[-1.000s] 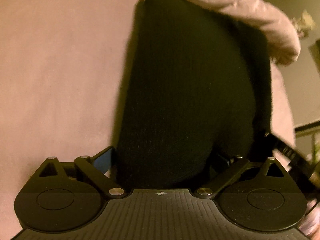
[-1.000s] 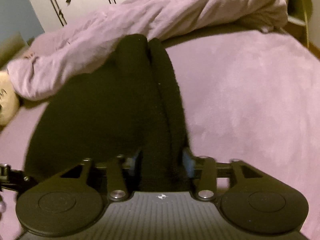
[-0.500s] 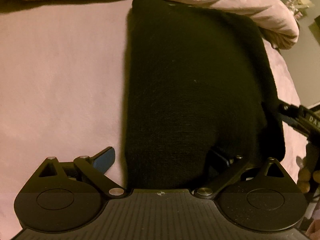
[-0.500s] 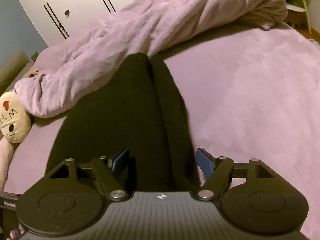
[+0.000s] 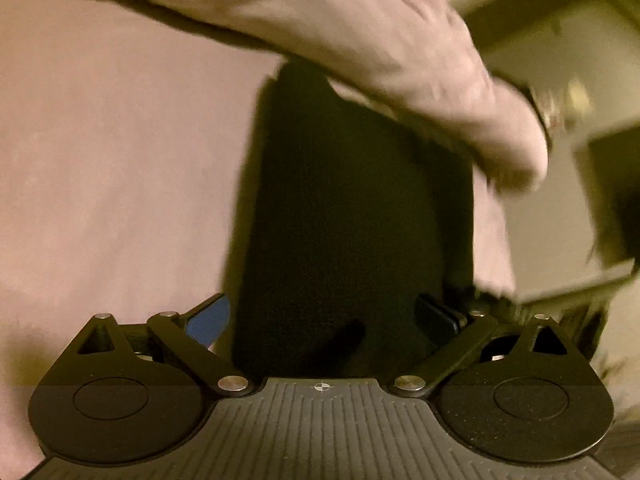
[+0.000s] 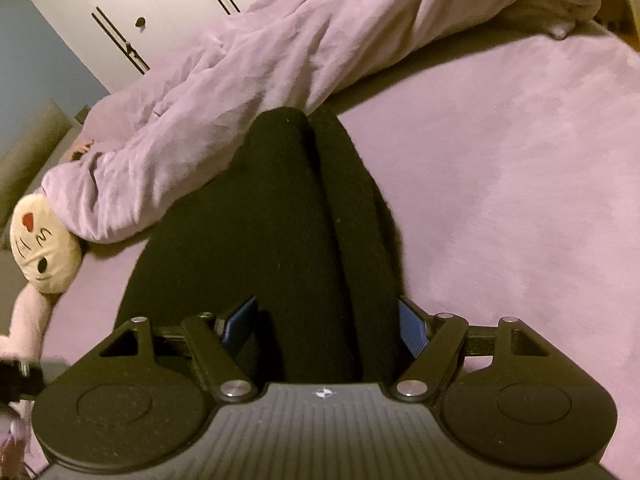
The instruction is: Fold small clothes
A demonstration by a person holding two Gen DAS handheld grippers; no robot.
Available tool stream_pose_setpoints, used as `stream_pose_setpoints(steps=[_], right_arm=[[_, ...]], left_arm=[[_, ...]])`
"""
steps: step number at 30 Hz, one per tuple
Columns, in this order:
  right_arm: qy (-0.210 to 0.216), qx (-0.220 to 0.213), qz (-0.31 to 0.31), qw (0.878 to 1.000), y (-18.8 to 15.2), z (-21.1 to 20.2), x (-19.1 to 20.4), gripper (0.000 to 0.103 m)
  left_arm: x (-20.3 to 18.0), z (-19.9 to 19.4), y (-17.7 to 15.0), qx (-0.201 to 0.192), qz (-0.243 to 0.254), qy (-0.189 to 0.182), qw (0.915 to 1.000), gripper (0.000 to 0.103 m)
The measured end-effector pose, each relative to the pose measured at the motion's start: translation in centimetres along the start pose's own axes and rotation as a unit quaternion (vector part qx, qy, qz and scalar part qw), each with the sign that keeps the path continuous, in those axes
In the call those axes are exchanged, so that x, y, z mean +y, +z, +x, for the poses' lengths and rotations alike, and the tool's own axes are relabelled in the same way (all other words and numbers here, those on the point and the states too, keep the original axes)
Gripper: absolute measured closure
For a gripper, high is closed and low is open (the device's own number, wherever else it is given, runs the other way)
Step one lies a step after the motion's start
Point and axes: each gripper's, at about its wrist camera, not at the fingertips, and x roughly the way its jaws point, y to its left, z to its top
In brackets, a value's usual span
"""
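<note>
Garment: lies on the bed sheet, its near end between the spread fingers of the right gripper.
Duvet: behind the garment, touching its far end.
Plush toy: left of the garment, partly under the duvet's end.
Left gripper: spread fingers either side of the garment's near end.

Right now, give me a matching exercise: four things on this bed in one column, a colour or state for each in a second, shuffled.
Things:
1. knitted garment
2. rumpled duvet
3. round plush toy face
4. right gripper

States:
A. cream, with a red heart mark
B. lilac, heaped along the far side of the bed
C. open, fingers astride the cloth
D. black, lying folded lengthwise

Pairs: 1-D, 2-B, 3-A, 4-C
</note>
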Motion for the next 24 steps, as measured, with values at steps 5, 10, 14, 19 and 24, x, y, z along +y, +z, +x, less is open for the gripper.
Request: stream_pose_setpoints(steps=[5, 10, 14, 19, 24], right_arm=[[0.019, 0.023, 0.031, 0.999, 1.0, 2.2, -2.0, 0.025], [0.078, 0.049, 0.082, 0.992, 1.2, 3.6, -4.0, 0.024], [0.094, 0.063, 0.072, 0.991, 1.4, 4.4, -4.2, 0.026], [0.116, 0.058, 0.091, 0.987, 1.4, 6.0, -4.5, 0.036], [0.147, 0.060, 0.114, 0.981, 1.2, 5.5, -3.7, 0.052]], left_arm=[[2.5, 4.4, 2.0, 0.043, -0.044, -0.030, 0.9976, 0.002], [3.1, 7.6, 1.8, 0.070, -0.048, -0.059, 0.9947, 0.002], [3.4, 9.6, 2.4, 0.078, -0.061, -0.074, 0.9923, 0.001], [2.8, 10.4, 2.9, 0.066, -0.069, -0.064, 0.9934, 0.002], [0.9, 8.5, 2.6, 0.034, -0.019, -0.040, 0.9984, 0.022]])
